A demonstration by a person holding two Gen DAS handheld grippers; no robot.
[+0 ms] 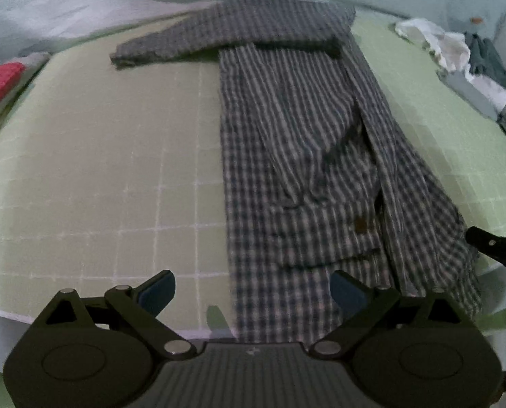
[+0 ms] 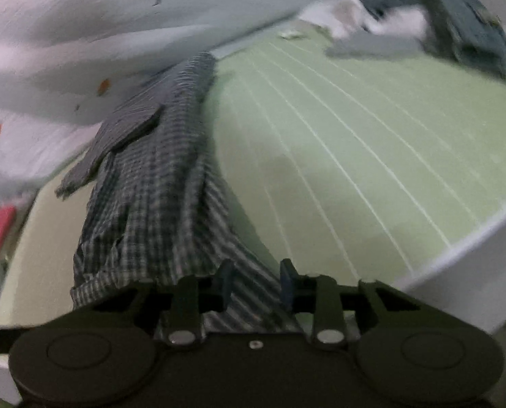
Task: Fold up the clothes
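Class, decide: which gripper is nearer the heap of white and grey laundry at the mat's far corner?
Right. The right gripper hangs at the checked shirt's right edge, on the laundry pile's side; the left gripper hangs at its left hem.

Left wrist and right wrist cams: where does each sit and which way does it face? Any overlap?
Left wrist: sits on the left gripper, low at the mat's near edge, facing along the checked shirt toward the far bedding; its own open fingers and the other gripper's tip at right show.
Right wrist: sits on the right gripper at the shirt's right hem, facing along the green mat; its own fingers show, fabric between them.
Shared: shirt, mat, clothes pile.
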